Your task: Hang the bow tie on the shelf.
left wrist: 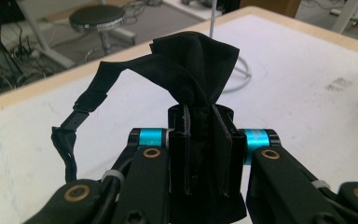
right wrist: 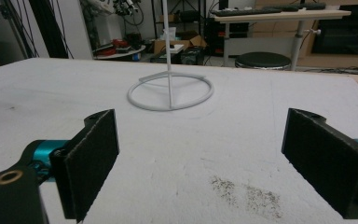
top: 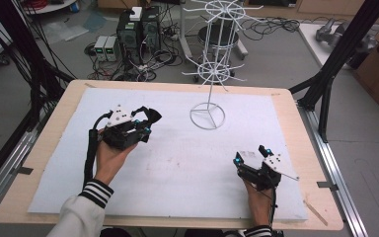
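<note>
My left gripper (top: 143,126) is shut on a black cloth item with a strap (left wrist: 191,65), bunched between its pads and lifted above the white table mat (top: 177,163). The strap (left wrist: 81,112) loops off to the left in the left gripper view. In the high view the black cloth (top: 150,116) pokes out past the jaws toward the white wire rack (top: 208,74). My right gripper (top: 251,155) rests low near the mat's front right, its jaws wide apart with nothing between the pads (right wrist: 93,158). The rack's ring base (right wrist: 170,91) lies ahead of it.
The wire rack stands at the back centre of the mat, with hook tiers up its pole. The wooden table edge (top: 296,128) borders the mat. Black frame posts (top: 335,59) rise at both sides; computers, cables and a stool (top: 217,34) sit on the floor beyond.
</note>
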